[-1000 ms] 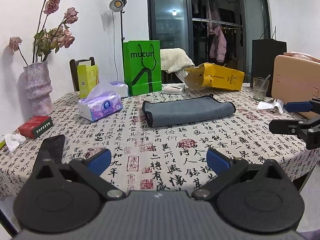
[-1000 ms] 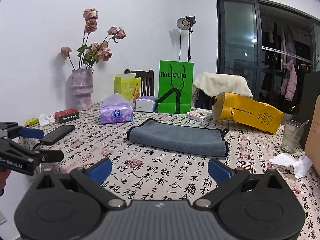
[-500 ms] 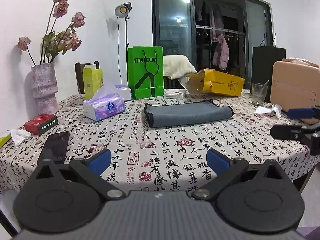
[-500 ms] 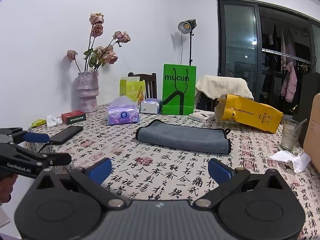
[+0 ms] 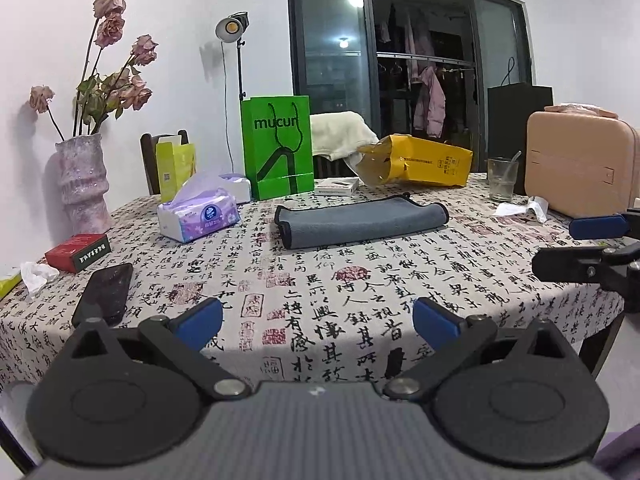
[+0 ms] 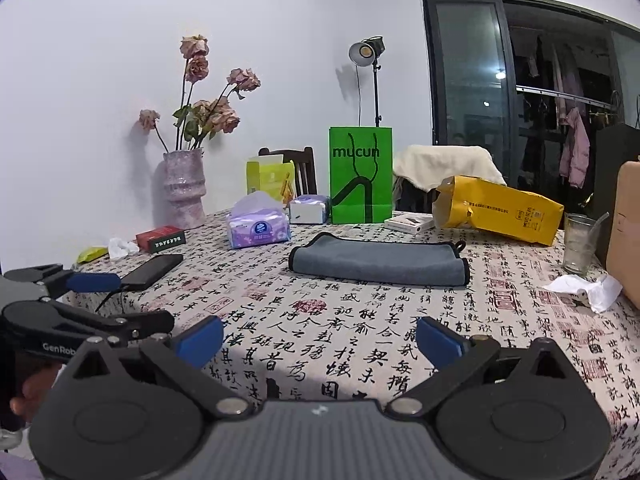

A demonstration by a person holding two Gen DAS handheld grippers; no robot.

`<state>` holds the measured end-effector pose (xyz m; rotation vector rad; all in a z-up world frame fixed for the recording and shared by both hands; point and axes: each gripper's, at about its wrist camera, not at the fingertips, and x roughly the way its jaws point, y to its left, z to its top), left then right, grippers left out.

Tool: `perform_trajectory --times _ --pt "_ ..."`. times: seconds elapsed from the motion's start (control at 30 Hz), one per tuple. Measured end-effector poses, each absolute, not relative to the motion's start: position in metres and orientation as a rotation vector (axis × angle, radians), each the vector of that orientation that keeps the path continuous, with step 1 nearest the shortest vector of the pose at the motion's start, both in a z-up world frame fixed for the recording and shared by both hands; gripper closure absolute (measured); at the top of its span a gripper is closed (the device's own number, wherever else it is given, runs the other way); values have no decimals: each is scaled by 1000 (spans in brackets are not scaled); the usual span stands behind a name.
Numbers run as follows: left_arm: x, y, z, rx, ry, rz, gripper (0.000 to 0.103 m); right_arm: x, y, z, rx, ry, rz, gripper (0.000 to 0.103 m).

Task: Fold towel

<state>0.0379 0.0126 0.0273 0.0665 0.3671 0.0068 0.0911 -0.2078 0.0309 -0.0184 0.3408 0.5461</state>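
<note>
A grey towel (image 5: 360, 224) with black trim lies folded flat on the table's middle, also in the right wrist view (image 6: 380, 264). My left gripper (image 5: 316, 322) is open and empty at the table's near edge, well short of the towel. My right gripper (image 6: 320, 338) is open and empty, also at the near edge. Each gripper shows in the other's view: the right one at the right edge (image 5: 576, 246), the left one at the left edge (image 6: 116, 300).
The table (image 5: 320, 280) has a calligraphy-print cloth. On it: a phone (image 5: 106, 294), red box (image 5: 78, 252), tissue pack (image 5: 200, 216), vase (image 5: 82, 182), green bag (image 5: 278, 152), yellow bag (image 5: 416, 160), glass (image 5: 502, 180), pink case (image 5: 580, 172), crumpled tissue (image 6: 588, 290).
Both grippers have drawn back and risen from the table, so the towel looks farther away. The towel has not moved. Both jaws stay open.
</note>
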Motion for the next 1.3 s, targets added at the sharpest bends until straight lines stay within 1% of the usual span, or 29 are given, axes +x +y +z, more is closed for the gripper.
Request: perform_trajectory --times 0.3,0.77,1.03,1.3 --pt "26 5 21 39 377 -51 0 79 -214 31 -4 332 542 0" --pt "6 7 20 18 337 -23 0 58 -219 24 13 329 546 0" --pt "-2 6 14 22 361 -11 0 45 -224 20 26 324 548 0" --pt "-12 7 16 1 335 6 0 35 -227 20 22 315 542 0"
